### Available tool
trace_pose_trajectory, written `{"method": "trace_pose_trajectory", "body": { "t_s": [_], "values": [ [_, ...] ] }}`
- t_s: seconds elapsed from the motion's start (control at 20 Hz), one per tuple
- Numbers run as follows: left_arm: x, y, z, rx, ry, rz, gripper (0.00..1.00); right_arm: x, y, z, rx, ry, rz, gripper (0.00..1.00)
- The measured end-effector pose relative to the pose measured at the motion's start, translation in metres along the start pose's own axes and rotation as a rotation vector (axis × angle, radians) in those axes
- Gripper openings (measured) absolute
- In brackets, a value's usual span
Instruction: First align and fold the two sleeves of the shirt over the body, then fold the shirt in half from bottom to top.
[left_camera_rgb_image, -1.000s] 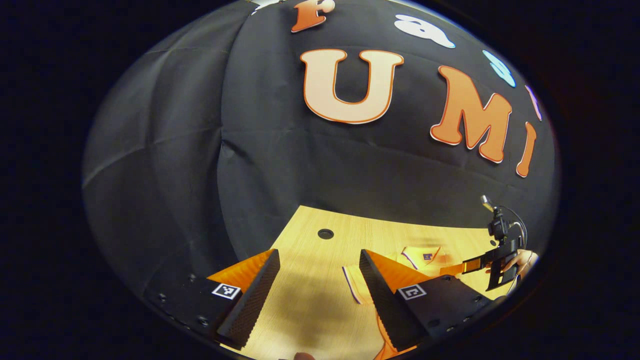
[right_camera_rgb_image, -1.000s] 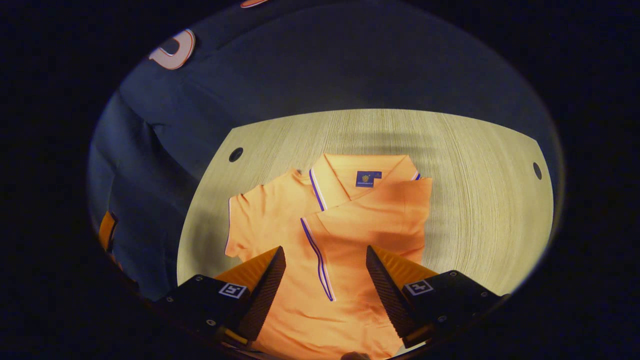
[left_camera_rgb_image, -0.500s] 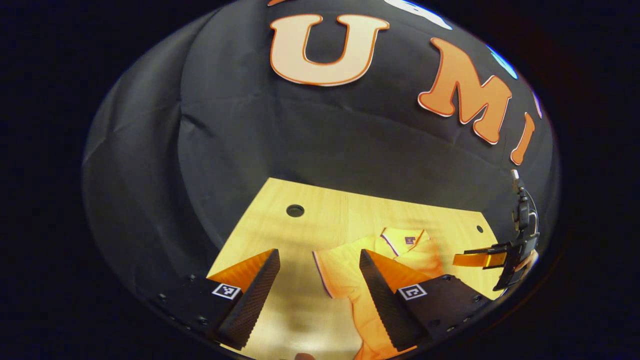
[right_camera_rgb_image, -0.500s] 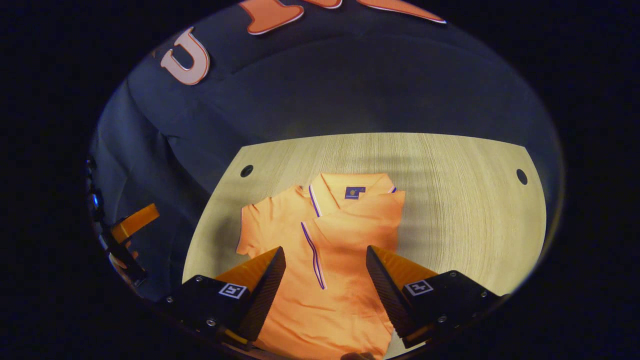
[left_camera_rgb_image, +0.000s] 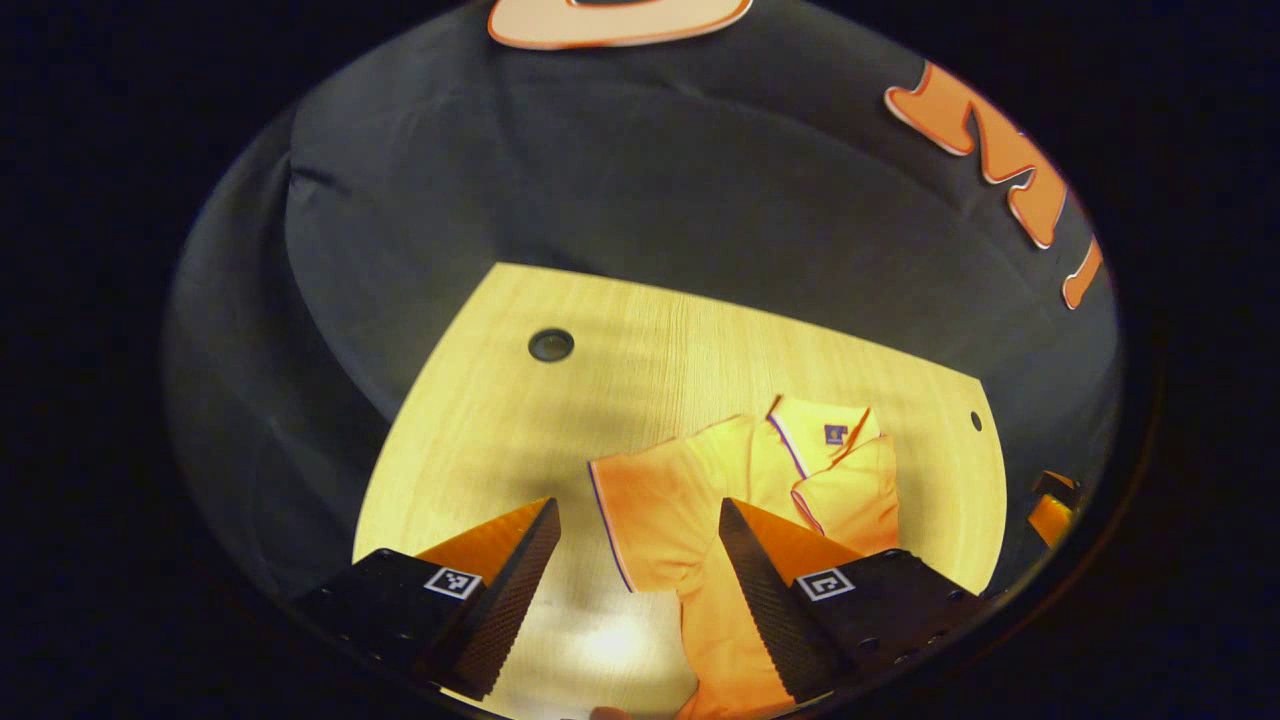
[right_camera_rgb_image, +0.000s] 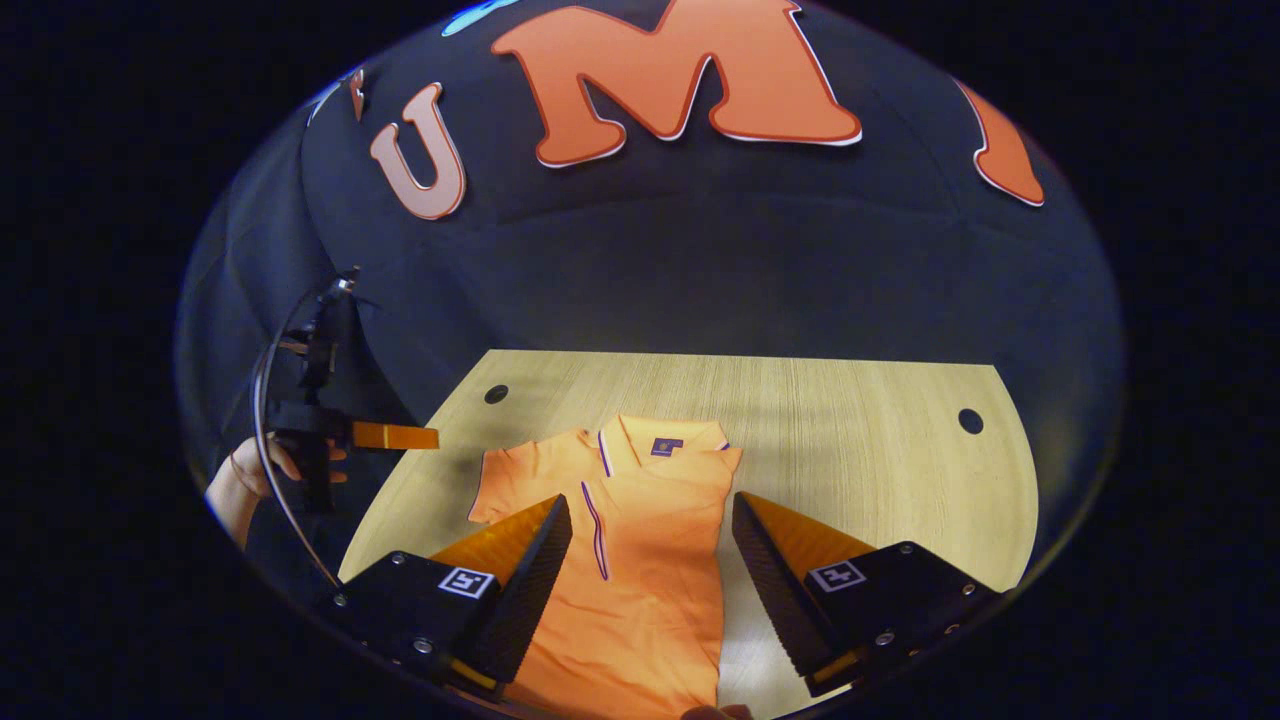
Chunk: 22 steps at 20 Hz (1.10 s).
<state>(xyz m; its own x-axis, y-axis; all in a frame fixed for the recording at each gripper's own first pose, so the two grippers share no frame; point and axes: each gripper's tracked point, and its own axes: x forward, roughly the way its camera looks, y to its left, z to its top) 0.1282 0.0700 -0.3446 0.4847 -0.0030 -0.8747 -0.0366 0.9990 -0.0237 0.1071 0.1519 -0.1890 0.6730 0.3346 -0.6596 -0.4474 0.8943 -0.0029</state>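
In the right gripper view, at far left, a hand (right_camera_rgb_image: 245, 478) is holding my left claw (right_camera_rgb_image: 400, 437) above the counter's (right_camera_rgb_image: 850, 440) left edge; its own view is showing its fingers spread wide with nothing between them. The orange shirt (right_camera_rgb_image: 640, 560) is lying flat at the counter's centre, collar (right_camera_rgb_image: 660, 443) away from me, one sleeve folded over the body, the other sleeve (right_camera_rgb_image: 520, 480) spread out. My right claw (right_camera_rgb_image: 650, 570) is hovering wide open above the shirt.

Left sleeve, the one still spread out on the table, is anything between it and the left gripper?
Nothing visible. The left gripper hangs open above bare table beside the unfolded sleeve; only wood and shirt lie ahead.
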Motion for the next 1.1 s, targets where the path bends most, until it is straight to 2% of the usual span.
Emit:
{"method": "trace_pose_trajectory", "body": {
  "t_s": [0.2, 0.35, 0.5, 0.75, 0.9, 0.95, 1.05, 1.1],
  "values": [
    [0.054, 0.004, -0.034, -0.025, 0.183, 0.017, 0.98, -0.018, -0.013, -0.007, -0.010, 0.018, -0.001, 0.98],
    [0.084, 0.014, -0.052, -0.065, 0.262, 0.055, 0.99, -0.023, -0.020, -0.008, 0.016, 0.016, 0.007, 0.99],
    [0.102, 0.030, -0.063, -0.071, 0.306, 0.112, 0.99, -0.027, -0.025, -0.012, 0.046, 0.020, 0.021, 0.99],
    [0.111, 0.033, -0.063, -0.035, 0.307, 0.124, 0.99, -0.029, -0.042, -0.022, 0.080, 0.032, -0.003, 0.99],
    [0.110, 0.037, -0.066, -0.014, 0.324, 0.144, 0.70, -0.033, -0.047, -0.018, 0.075, 0.019, -0.020, 0.99],
    [0.110, 0.037, -0.066, -0.005, 0.332, 0.146, 0.65, -0.033, -0.046, -0.018, 0.079, 0.014, -0.018, 0.99],
    [0.111, 0.035, -0.067, -0.007, 0.333, 0.143, 0.62, -0.037, -0.047, -0.016, 0.087, 0.003, -0.018, 0.99],
    [0.112, 0.036, -0.069, -0.006, 0.321, 0.149, 0.69, -0.038, -0.047, -0.015, 0.089, -0.003, -0.020, 0.99]
  ]
}}
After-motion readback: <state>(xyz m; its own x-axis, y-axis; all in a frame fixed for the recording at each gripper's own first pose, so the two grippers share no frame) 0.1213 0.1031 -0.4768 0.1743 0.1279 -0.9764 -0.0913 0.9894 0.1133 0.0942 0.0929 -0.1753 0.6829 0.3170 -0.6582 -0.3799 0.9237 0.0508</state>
